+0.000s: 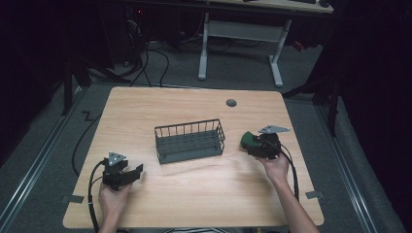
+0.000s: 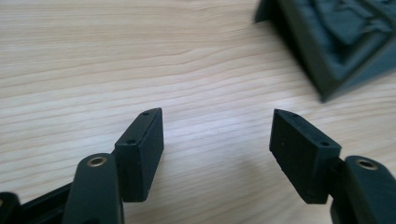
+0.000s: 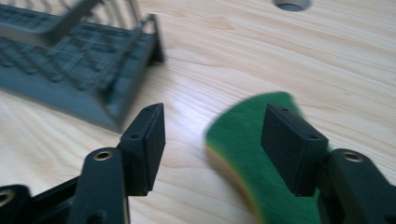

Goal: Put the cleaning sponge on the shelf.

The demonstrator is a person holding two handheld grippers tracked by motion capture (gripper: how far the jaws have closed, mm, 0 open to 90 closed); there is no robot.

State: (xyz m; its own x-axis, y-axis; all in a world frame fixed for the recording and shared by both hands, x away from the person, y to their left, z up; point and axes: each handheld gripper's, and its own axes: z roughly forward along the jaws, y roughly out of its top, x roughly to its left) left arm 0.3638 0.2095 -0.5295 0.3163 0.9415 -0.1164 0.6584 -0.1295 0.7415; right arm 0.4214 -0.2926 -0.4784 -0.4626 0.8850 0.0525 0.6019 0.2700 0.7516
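Your two hands come in from the near edge of the table [image 1: 194,104], one gripper in each. Your left gripper [image 1: 137,171] sits at the near left, its jaws spread wide with bare wood between them; in the left gripper view [image 2: 217,140] a corner of the basket [image 2: 345,42] shows beyond the jaws at upper right, apart from them.

Your right gripper [image 1: 248,141] is at the right, just beside the basket's right end. Its jaws also stand wide. One green sponge [image 3: 252,154], with a yellowish edge, lies on the wood partly between them and against the right-hand jaw; whether that jaw actually touches it, you cannot tell, since the sponge is blurred. In the high view the sponge [image 1: 248,139] pokes out at the gripper's front.

One dark wire basket [image 1: 190,141] stands at the table's middle, with nothing visible inside. One grey round cap [image 1: 231,103] is set in the tabletop behind it.
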